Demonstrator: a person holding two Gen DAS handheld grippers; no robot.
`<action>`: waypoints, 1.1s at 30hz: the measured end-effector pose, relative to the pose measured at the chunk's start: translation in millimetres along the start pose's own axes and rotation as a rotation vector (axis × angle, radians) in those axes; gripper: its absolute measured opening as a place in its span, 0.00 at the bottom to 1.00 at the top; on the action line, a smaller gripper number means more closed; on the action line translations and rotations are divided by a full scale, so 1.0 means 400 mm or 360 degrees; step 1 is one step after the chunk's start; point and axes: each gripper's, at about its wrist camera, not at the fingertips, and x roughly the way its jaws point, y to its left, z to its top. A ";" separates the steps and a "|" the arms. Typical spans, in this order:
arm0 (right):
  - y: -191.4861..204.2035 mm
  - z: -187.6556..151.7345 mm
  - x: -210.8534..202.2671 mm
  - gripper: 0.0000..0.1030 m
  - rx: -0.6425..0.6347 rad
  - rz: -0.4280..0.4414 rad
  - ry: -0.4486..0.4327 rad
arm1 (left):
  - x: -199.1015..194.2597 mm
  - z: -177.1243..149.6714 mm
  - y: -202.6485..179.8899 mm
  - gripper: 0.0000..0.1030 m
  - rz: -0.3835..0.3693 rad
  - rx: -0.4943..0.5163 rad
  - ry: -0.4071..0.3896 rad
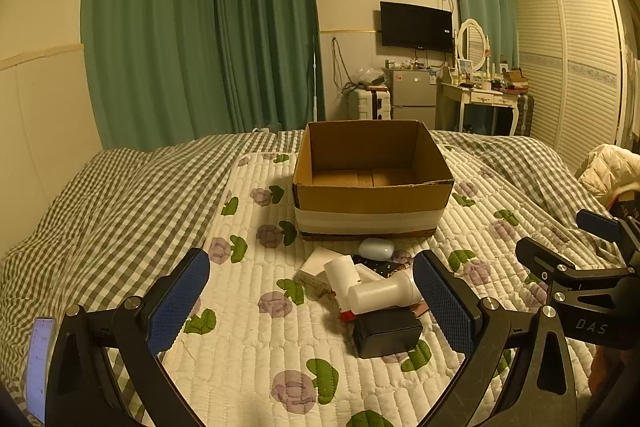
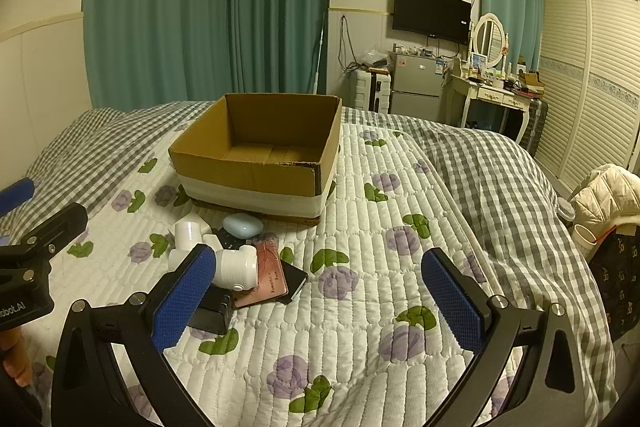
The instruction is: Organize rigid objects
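An open cardboard box (image 1: 370, 203) (image 2: 248, 183) stands on the quilted bed, nothing showing inside it. In front of it lies a small pile: a pale blue oval case (image 1: 376, 248) (image 2: 242, 225), white bottles (image 1: 380, 294) (image 2: 236, 269), a white box (image 1: 318, 262), a black box (image 1: 387, 333) (image 2: 212, 311), a pink card (image 2: 270, 277) on a black flat item (image 2: 295, 279). My left gripper (image 1: 312, 303) is open, hovering just short of the pile. My right gripper (image 2: 316, 301) is open over bare quilt, with the pile at its left finger.
The floral quilt (image 1: 248, 339) covers the bed's middle, with checked bedding (image 2: 500, 187) on both sides. A phone (image 1: 38, 363) lies at the lower left. A cream jacket (image 2: 604, 195) sits off the bed's right edge. Green curtains and a dresser stand far behind.
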 end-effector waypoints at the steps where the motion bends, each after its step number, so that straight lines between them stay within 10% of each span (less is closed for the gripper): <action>1: -0.001 -0.002 0.000 1.00 0.0001 0.0000 0.0000 | 0.001 0.000 0.000 1.00 0.0000 0.0001 0.0000; 33: -0.027 0.039 0.034 1.00 -0.0060 0.0007 0.0077 | 0.039 0.004 -0.035 1.00 0.0034 -0.0029 0.0031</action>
